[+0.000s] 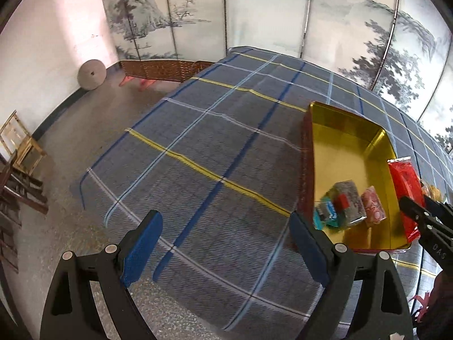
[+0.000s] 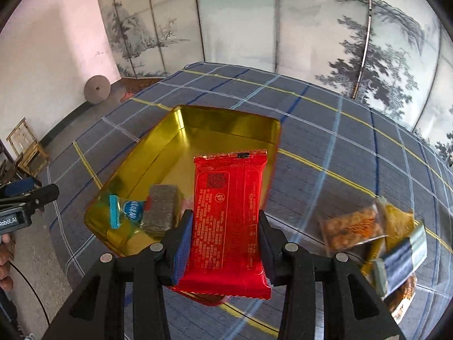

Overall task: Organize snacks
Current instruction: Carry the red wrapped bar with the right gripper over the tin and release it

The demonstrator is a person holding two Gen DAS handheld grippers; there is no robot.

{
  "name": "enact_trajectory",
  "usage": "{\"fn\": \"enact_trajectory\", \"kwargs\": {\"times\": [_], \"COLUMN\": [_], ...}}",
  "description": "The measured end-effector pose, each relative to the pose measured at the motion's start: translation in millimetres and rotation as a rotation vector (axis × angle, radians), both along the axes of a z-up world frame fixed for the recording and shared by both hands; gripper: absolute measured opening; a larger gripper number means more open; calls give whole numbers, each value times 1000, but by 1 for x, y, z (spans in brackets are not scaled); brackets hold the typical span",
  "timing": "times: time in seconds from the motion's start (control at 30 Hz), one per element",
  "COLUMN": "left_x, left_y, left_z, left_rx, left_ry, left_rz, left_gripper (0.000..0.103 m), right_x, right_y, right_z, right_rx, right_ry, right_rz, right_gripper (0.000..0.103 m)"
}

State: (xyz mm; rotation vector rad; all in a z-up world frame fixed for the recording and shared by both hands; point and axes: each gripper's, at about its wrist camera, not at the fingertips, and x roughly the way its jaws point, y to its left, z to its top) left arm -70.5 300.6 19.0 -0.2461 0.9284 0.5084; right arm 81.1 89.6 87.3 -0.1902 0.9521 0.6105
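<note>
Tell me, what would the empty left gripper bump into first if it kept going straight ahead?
Probably the blue plaid tablecloth: the open left gripper aims at bare cloth, left of the gold metal tin. Depth is unclear.

Right tongs [image 2: 225, 235] clamped on red packet [image 2: 229, 221]; left tongs [image 1: 226, 243] spread wide, holding nothing.

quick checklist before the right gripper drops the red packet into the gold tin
1. Grip on the red packet: right gripper pinches it by both sides, ok.
2. Packet over the gold tin: ok in the right view, height above it cannot tell.
3. Landing room: far half of the tin bare; blue-wrapped candy and grey bar lie at the near end, ok.
4. Left gripper out of the way: open beside the tin, ok.
5. Remaining snacks still on the cloth: not ok.
</note>
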Motion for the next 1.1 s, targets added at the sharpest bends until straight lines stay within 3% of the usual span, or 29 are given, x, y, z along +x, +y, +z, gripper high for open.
{"fn": "enact_trajectory", "kwargs": {"times": [0.77,1.1], "left_x": [-9,-8], "left_y": [5,2], "left_z": [-4,-4], "left_rx": [-27,-32], "left_ry": [1,1], "left_rz": [3,-3], "left_gripper": [89,89], "right_x": [-1,-3], "right_y": [37,35], "right_z": [-26,-18], "right_rx": [-71,-71], "right_ry": [28,8], "right_rz": [48,43], "right_gripper": [44,50]}}
